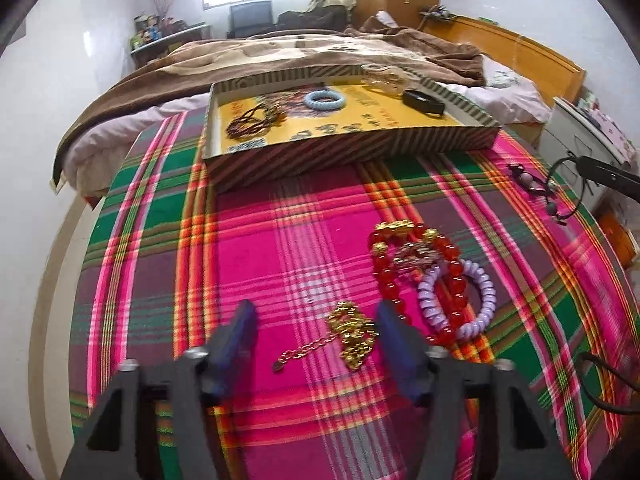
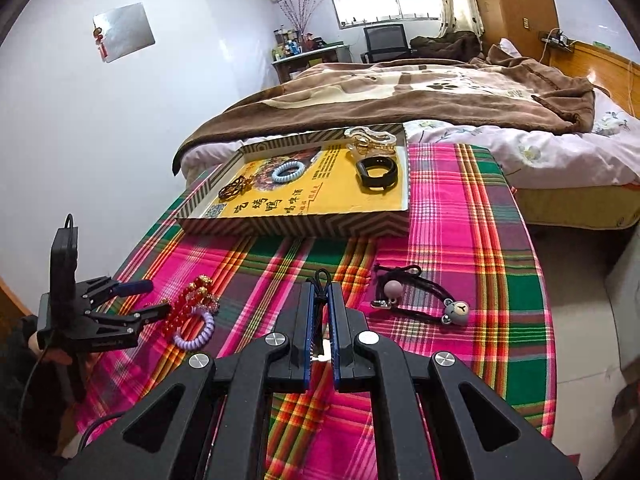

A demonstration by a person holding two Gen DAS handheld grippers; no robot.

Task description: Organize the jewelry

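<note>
The left gripper [image 1: 316, 320] hangs low over the plaid cloth [image 1: 248, 240] with its jaws apart and the gold chain [image 1: 352, 336] lying loose between them, nothing pinched; the right-hand pad stands just beside the chain's bunched end. That chain looks light, limp and slippery (a judgement from its slack heap), so the thick gold clump should give the pads more to bite than the thin trailing tail, which would likely slide through. Just beyond the right pad lie the red bead bracelet [image 1: 384, 276] and the lilac coil band [image 1: 460, 304], overlapping each other and close enough to be snagged or dragged along if the jaws close wide of the chain. The right gripper [image 2: 321, 300] is clamped on a thin black cord [image 2: 320, 280], whose loop pokes out above the fingertips. Near it on the cloth rest dark hair ties with a bear charm [image 2: 456, 312]. Farther off sits the striped box [image 1: 360, 148], already holding a blue coil band [image 1: 324, 100], a black bangle [image 1: 424, 102] and a dark beaded strand [image 1: 248, 120]; its raised front wall has to be cleared.
</note>
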